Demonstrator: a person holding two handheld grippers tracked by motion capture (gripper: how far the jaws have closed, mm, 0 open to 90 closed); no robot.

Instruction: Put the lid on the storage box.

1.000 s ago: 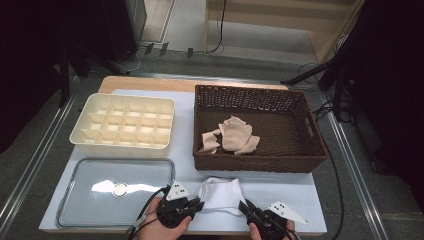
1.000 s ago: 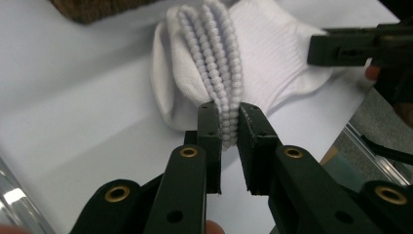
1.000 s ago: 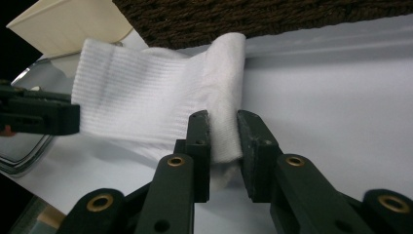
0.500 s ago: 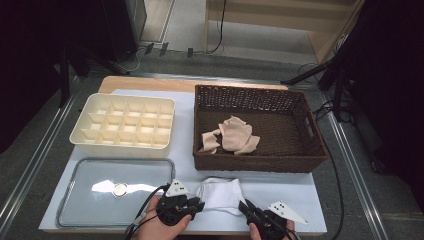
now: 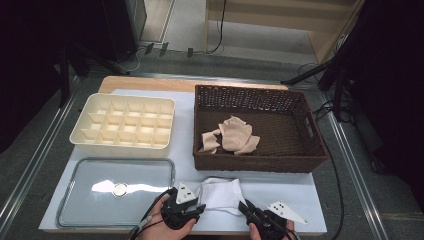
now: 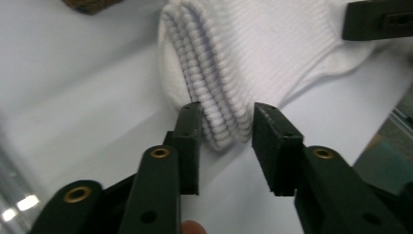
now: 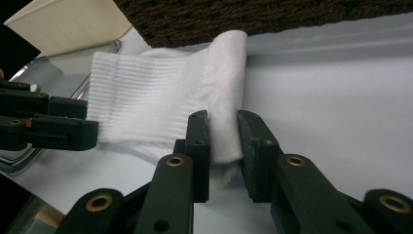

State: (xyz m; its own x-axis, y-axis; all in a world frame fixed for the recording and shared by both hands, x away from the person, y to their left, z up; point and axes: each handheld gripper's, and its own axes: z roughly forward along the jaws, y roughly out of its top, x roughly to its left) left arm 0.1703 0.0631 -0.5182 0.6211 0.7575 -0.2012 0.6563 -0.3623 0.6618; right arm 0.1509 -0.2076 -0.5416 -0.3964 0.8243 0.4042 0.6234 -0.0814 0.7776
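A brown wicker basket is sitting on the white table cover, holding crumpled beige cloths. Just left of it, a cream compartment tray is standing empty. In front of that, a clear lid with a round knob is lying flat.

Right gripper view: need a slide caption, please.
Right gripper clamps the white sock's folded edge on the white table; left gripper sits at its cuff.
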